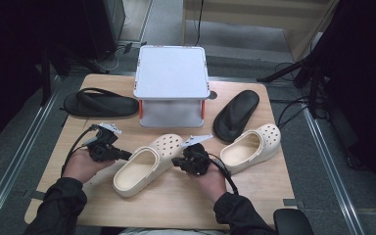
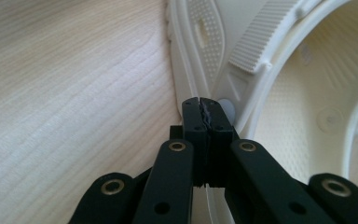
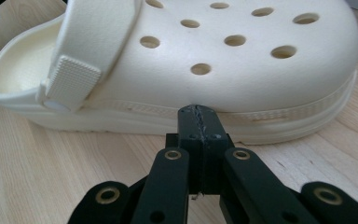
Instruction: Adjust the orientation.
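Near edge of the desk (image 1: 176,205): both forearms come in from the bottom, one tool per hand.

Left tool (image 1: 125,155) is clenched, jaws pressed flat together with nothing between them. Its tip sits right at the heel-side rim of the near cream clog (image 1: 147,165). In the left gripper view that tool (image 2: 207,112) points at the strap pivot of the clog (image 2: 307,93), just beside the rivet (touching or a hair off, can't tell).

Right tool (image 1: 176,160) is also clenched and empty. It sits on the other side of the same clog, near the toe half. In the right gripper view the tool (image 3: 200,119) is up against the sole band of the clog (image 3: 242,60), below the perforated upper, strap folded forward over the opening.

So the near clog lies between the two tools, flat on the desk, toe pointing away and to the right.

Second cream clog (image 1: 252,147) lies right of the right hand, apart from the first.

Farther back: black sandal (image 1: 236,115) at right, another black sandal (image 1: 100,104) at left, sole up or down not clear. Between them a small grey two-level stand (image 1: 171,73) with orange posts at the far edge.
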The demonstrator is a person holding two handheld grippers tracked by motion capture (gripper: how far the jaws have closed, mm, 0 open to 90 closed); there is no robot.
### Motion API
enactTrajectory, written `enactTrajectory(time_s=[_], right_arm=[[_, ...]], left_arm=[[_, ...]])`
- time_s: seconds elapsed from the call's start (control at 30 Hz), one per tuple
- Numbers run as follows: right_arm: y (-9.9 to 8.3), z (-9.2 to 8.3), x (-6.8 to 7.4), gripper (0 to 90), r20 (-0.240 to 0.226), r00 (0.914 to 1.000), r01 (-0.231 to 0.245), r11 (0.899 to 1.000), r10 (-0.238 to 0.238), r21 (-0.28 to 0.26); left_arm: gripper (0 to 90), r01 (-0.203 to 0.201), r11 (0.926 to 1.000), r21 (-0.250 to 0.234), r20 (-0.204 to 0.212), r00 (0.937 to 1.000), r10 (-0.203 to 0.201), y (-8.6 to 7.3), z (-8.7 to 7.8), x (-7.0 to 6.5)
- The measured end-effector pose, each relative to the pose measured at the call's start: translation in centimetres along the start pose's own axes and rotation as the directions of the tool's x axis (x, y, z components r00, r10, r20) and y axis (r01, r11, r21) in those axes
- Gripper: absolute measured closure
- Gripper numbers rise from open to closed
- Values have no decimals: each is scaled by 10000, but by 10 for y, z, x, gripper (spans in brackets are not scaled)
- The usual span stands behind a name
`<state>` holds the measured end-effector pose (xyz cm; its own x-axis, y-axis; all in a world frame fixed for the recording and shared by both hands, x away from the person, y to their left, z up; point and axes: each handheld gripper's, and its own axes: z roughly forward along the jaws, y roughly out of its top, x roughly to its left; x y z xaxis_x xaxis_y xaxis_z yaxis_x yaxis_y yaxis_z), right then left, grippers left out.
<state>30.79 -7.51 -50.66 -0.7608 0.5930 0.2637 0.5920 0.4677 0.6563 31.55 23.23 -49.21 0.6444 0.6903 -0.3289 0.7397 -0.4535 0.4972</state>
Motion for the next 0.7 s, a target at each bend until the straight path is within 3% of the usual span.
enactTrajectory(time_s=[0.27,0.4,0.7], right_arm=[[6,4,0,900,-176,9997,163,9999,-162,47],[8,6,-1,900,-223,9997,101,9999,-101,30],[20,14,-6,900,-211,9997,109,9999,-107,59]], left_arm=[[900,140,9993,-333,-239,9996,-148,-10,-2,-15],[900,515,9963,-694,83,9987,-511,-15,-4,-20],[900,801,9930,-862,-507,9951,-847,-17,-2,-34]])
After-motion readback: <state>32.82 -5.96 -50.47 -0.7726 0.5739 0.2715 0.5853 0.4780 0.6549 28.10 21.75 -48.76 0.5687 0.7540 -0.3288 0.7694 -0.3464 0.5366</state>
